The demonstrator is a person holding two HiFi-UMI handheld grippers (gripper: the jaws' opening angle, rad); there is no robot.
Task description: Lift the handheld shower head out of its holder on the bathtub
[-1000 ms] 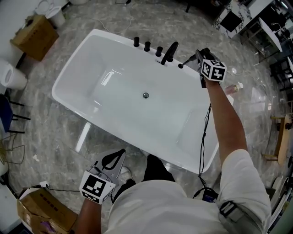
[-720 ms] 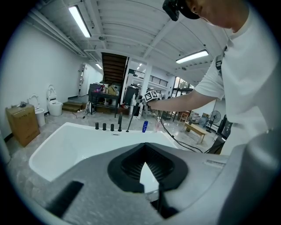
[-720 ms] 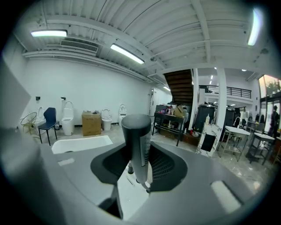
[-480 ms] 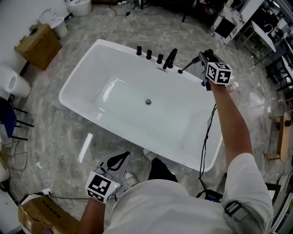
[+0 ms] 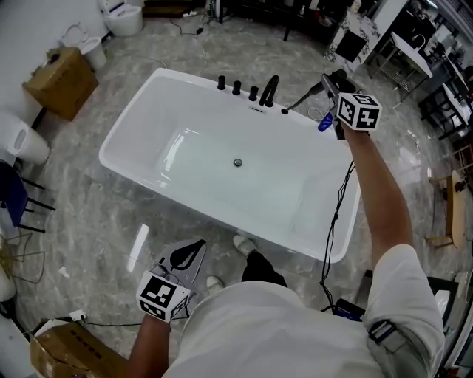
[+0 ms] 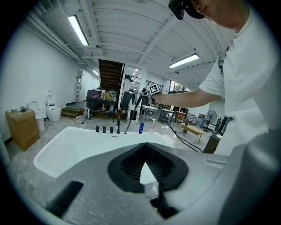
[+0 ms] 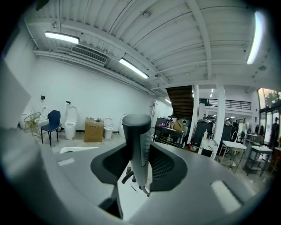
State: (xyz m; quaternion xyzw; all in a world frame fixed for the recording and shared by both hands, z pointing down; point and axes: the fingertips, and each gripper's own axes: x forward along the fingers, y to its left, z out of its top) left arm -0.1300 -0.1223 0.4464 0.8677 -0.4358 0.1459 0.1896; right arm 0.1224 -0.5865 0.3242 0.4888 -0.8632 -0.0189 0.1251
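Note:
A white bathtub fills the middle of the head view, with black knobs and a black spout on its far rim. My right gripper is raised above the tub's far right corner, shut on the dark handheld shower head, which stands upright between its pads. A thin hose runs from it down to the holder on the rim. My left gripper hangs over the floor on the near side of the tub, shut on nothing. The tub also shows in the left gripper view.
A blue bottle stands by the tub's far right corner. Cardboard boxes lie at upper left and lower left. A toilet and a blue chair stand on the left. Tables and racks crowd the far right.
My right gripper has risen with the shower head, away from the rim, and the hose has drawn out of the holder. My left gripper has shifted a little along the near side.

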